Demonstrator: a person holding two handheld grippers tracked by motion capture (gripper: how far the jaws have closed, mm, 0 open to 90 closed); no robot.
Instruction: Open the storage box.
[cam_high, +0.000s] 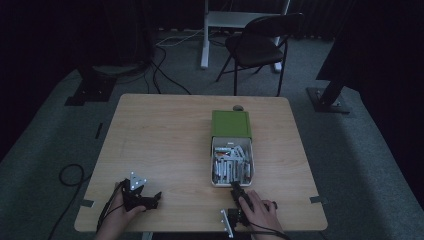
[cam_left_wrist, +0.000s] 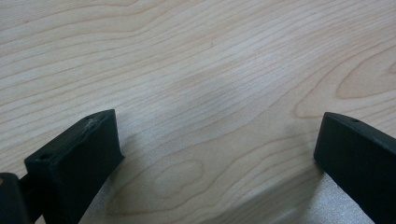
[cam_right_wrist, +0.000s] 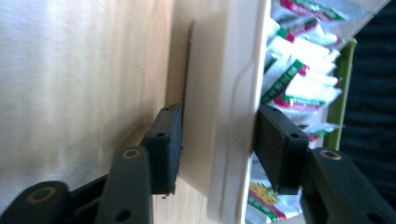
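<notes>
R gripper (cam_right_wrist: 217, 140) part open, jaws astride tray wall (cam_right_wrist: 224, 93), loose | L gripper (cam_left_wrist: 215, 154) wide open, empty, over table (cam_left_wrist: 187, 56)

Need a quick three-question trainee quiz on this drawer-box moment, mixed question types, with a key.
1. True or false: the left gripper holds a packet.
2. What stands between the right gripper's jaws? A) the chair B) the white drawer's front wall C) the green sleeve
3. What fills the drawer?

Key: 1 false, it is open over the bare table. 2 B. 3 small white packets with red and green print.
</notes>
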